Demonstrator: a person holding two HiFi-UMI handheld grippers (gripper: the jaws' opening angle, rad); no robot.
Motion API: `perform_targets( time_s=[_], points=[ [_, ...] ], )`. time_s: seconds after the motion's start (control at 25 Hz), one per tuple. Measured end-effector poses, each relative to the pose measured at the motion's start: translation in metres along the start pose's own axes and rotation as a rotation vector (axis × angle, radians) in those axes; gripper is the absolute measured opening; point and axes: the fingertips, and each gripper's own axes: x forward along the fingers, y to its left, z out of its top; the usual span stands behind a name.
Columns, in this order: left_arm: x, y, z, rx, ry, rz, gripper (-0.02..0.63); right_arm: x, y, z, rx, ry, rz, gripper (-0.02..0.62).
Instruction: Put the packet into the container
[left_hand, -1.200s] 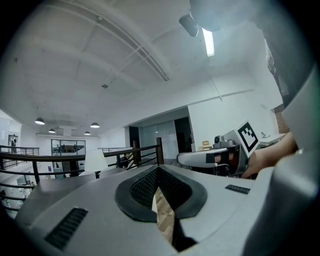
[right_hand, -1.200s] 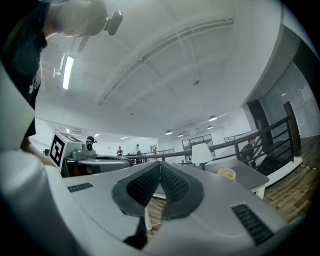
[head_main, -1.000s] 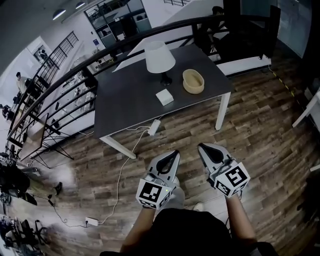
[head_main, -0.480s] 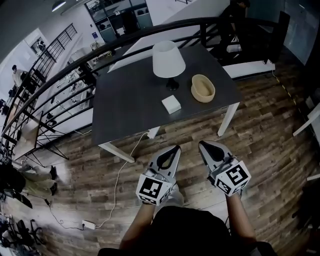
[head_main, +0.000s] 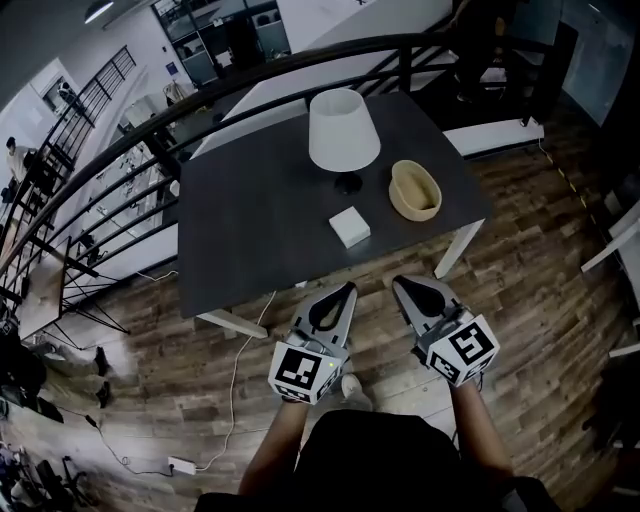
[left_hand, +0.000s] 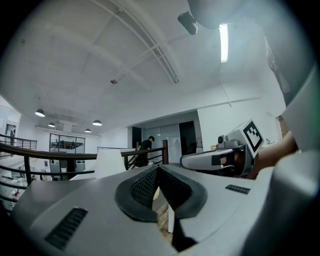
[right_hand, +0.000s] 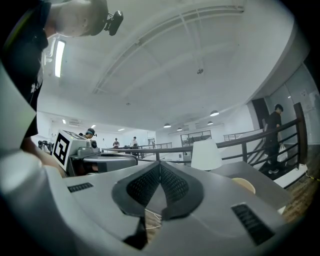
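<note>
- My left claw (head_main: 349, 288) is smooth grey plastic with black, finely ribbed pads. Its jaws are closed tip to tip, with nothing between them.
- My right claw (head_main: 399, 282) is built the same way. Its jaws are also pressed together and hold nothing.
- Each claw carries a cube with black and white square markers near my wrist.
- Both claws sit at lower centre of the head view, side by side. My bare forearms reach forward, and the closed tips aim up the frame toward the table's near edge.
- The table (head_main: 250, 220) has a flat, matte dark grey top on white legs. It stands on a wood-plank floor (head_main: 540, 260).
- The packet (head_main: 349, 227) is a small, flat white block, nearly square, so I can see no clear long axis. It lies flat near the table's front edge, just above my claws in the frame.
- The container (head_main: 415, 190) is a tan oval bowl with a raised rim. It sits right of the packet, apart from it, and its long axis runs from upper left to lower right.
- A lamp (head_main: 343, 130) with a white tapered shade stands behind the packet, at upper centre.
</note>
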Motion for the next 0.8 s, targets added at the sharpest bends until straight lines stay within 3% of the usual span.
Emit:
perform_targets(
  time_s=[0.44,0.8],
  points=[
    [0.004,0.054,-0.01,-0.021,-0.027,-0.045,0.008,0.054,0.004,-0.004,-0.046,0.032,-0.046,0.005],
    [0.013,0.072,-0.027,-0.061,-0.012,-0.067,0.008,0.071,-0.002,-0.015,-0.042,0.069,-0.072,0.005]
  ],
)
